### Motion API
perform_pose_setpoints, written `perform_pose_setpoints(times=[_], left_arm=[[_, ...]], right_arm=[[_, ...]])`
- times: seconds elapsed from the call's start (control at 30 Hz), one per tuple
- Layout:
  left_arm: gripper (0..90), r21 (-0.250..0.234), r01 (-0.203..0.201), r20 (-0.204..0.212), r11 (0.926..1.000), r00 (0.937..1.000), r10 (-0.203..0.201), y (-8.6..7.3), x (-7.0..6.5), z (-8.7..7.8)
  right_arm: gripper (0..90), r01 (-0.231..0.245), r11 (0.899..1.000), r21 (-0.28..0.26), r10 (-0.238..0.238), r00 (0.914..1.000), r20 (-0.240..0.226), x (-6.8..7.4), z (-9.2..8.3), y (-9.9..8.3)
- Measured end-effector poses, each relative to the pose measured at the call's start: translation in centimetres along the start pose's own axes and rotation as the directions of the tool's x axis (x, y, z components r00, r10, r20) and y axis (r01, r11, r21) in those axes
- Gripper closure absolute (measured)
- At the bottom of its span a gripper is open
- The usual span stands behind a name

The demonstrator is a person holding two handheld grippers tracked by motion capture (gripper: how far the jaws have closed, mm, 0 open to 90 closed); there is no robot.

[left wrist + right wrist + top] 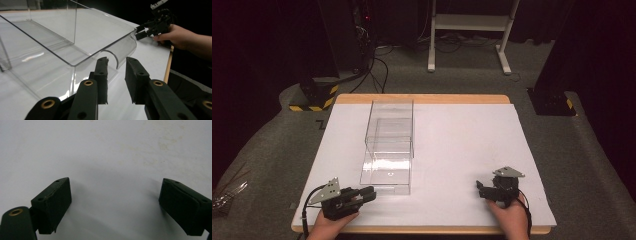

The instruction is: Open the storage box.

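Note:
A clear plastic box (393,122) stands on the white sheet (462,145), left of the middle. A lower clear drawer (387,172) sticks out of it toward me. Its front wall (120,50) has a half-round notch. My left gripper (372,194) rests at the table's front left and points right, its tips just short of the drawer's front corner. Its jaws (116,62) stand a narrow gap apart with nothing between them. My right gripper (479,190) sits at the front right, pointing left. It is wide open (115,187) over bare sheet, and also shows far off (150,27).
The wooden table edge (422,98) runs along the back. On the floor behind are a white stand frame (469,30), cables (377,70) and black posts with yellow-black striped feet (314,97). Bare sheet lies between the two grippers.

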State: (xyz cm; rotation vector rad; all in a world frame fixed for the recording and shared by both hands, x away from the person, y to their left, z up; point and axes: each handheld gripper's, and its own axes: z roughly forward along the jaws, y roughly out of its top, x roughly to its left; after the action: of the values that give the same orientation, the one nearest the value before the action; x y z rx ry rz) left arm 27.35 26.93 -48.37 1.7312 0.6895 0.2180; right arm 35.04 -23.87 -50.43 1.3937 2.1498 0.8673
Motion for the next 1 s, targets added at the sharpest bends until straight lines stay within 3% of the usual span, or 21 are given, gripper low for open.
perform_pose_setpoints(times=[0.17,0.4,0.57,0.63,0.67,0.7,0.8,0.83,0.87,1.0], left_arm=[[74.1,-0.028,0.012,0.006,0.9995,0.9999,-0.012,0.2,0.2,-0.9],[76.3,-0.086,-0.009,0.007,0.9963,0.9999,0.009,1.1,-0.2,-1.5],[71.8,-0.143,-0.004,-0.042,0.9897,0.9991,-0.002,1.8,-0.3,-1.7],[67.4,-0.161,-0.036,-0.108,0.9863,0.9939,0.019,2.1,-0.7,-1.9],[62.0,-0.169,-0.069,-0.174,0.9831,0.9839,0.039,2.3,-1.0,-2.1],[60.3,-0.169,-0.069,-0.174,0.9831,0.9839,0.039,2.3,-1.0,-2.1],[55.4,-0.170,-0.120,-0.292,0.9781,0.9541,0.067,2.3,-1.2,-2.2],[52.9,-0.166,-0.126,-0.314,0.9781,0.9470,0.069,2.3,-1.1,-2.3],[50.4,-0.163,-0.126,-0.348,0.9785,0.9353,0.062,2.2,-0.9,-2.4],[44.5,-0.160,-0.097,-0.427,0.9824,0.9038,0.019,1.8,0.2,-2.8]], right_arm=[[10.9,-0.001,1.000,0.000,0.001,1.0000,0.000,0.0,0.0,0.0],[10.9,0.000,1.000,0.000,0.000,1.0000,0.000,0.0,0.0,0.0],[10.9,0.000,1.000,0.000,0.000,1.0000,0.000,0.0,0.0,0.0],[10.9,0.000,1.000,0.000,0.000,1.0000,0.000,0.0,0.0,0.0],[10.9,0.000,1.000,0.000,0.000,1.0000,0.000,0.0,0.0,0.0],[10.9,0.000,1.000,0.000,0.000,1.0000,0.000,0.0,0.0,0.0],[10.9,0.000,1.000,0.000,0.000,1.0000,0.000,0.0,0.0,0.0],[10.9,0.000,1.000,0.000,0.000,1.0000,0.000,0.0,0.0,0.0],[10.9,0.000,1.000,0.000,0.000,1.0000,0.000,0.0,0.0,0.0],[10.9,0.000,1.000,0.000,0.000,1.0000,0.000,0.0,0.0,0.0]])
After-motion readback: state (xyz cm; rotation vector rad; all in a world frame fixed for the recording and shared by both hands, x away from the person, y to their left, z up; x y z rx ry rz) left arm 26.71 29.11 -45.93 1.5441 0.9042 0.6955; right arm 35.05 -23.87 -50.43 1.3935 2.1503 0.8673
